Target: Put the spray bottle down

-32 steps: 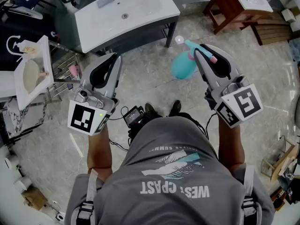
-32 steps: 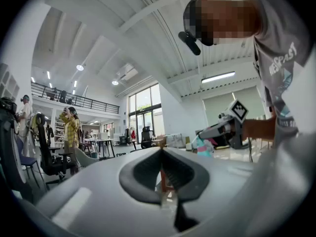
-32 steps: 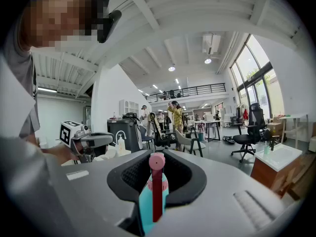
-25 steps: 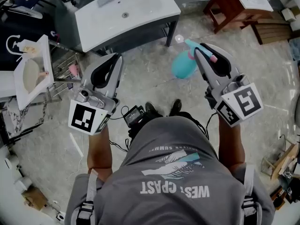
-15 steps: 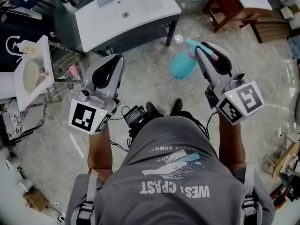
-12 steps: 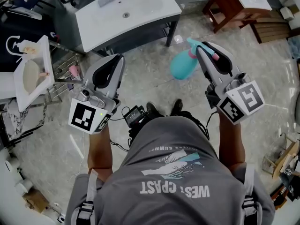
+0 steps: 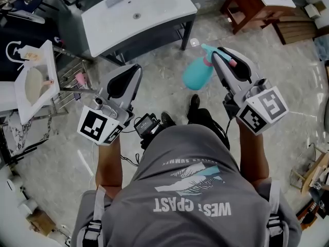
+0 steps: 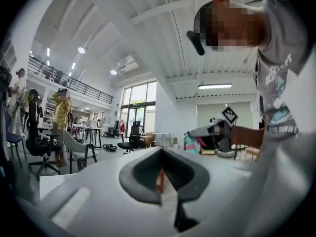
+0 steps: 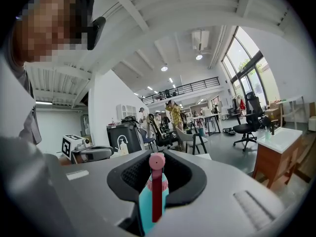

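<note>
Spray bottle, teal with a pink nozzle, hangs from our right hand-held gripper, which is clamped on its head. In the right gripper view the pink cap and trigger stand upright between the two dark pads, with the teal shoulder just below them. From the head view the round teal body sits to the left of the jaw tips, over the pale stone floor and touching nothing else we can see. It is near the corner leg of a white sink tabletop on a dark frame.

The marker cube on that hand-held gripper faces up toward us. Our shoes show just below the bottle.

Our left hand-held gripper is held level, well apart from the right one. Its jaws are closed tip to tip with nothing between them, and the left gripper view shows only a sliver of the room through the gap behind the tips.

A small white basin on a metal rack stands at the far left, and a wooden stand at the upper right.
</note>
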Available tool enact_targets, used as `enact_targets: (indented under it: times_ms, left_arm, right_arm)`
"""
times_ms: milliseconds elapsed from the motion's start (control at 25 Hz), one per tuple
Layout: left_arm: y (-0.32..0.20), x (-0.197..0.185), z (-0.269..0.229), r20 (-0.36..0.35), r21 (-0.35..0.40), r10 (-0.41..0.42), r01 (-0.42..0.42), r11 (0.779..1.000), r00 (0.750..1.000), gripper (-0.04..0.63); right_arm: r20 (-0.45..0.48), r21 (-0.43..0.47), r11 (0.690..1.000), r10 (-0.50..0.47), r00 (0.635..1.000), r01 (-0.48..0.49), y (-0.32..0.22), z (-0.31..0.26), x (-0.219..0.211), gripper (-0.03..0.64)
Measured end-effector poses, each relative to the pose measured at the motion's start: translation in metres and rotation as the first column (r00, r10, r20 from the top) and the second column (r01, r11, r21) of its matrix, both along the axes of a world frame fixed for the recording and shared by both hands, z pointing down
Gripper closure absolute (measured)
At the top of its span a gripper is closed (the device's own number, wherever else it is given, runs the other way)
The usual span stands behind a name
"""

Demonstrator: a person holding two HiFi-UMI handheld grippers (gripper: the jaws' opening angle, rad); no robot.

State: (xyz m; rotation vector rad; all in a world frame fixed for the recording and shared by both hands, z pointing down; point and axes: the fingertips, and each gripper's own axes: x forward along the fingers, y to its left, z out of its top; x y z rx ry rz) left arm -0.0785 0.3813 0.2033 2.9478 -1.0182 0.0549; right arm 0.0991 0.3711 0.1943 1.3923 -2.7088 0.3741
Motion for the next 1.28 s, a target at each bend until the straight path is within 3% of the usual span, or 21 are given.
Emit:
enact_targets:
  times_ms: [560, 1280]
  left_arm:
    - [-0.064, 0.038, -0.017, -0.025, 0.038, -0.133, 0.134, 0.99, 0.991, 0.594]
    - [-0.126, 0.086, -0.019, 0.004, 0.067, -0.266, 0.265, 0.962, 0.964, 0.594]
  right_arm:
    - [0.001, 0.02, 0.997, -0.079, 0.997, 0.079, -0.079, -0.003, 0.051, 0.554]
    - [0.016, 0.042, 0.977, -0.21, 0.978, 0.209, -0.165, -0.001, 0.092, 0.554]
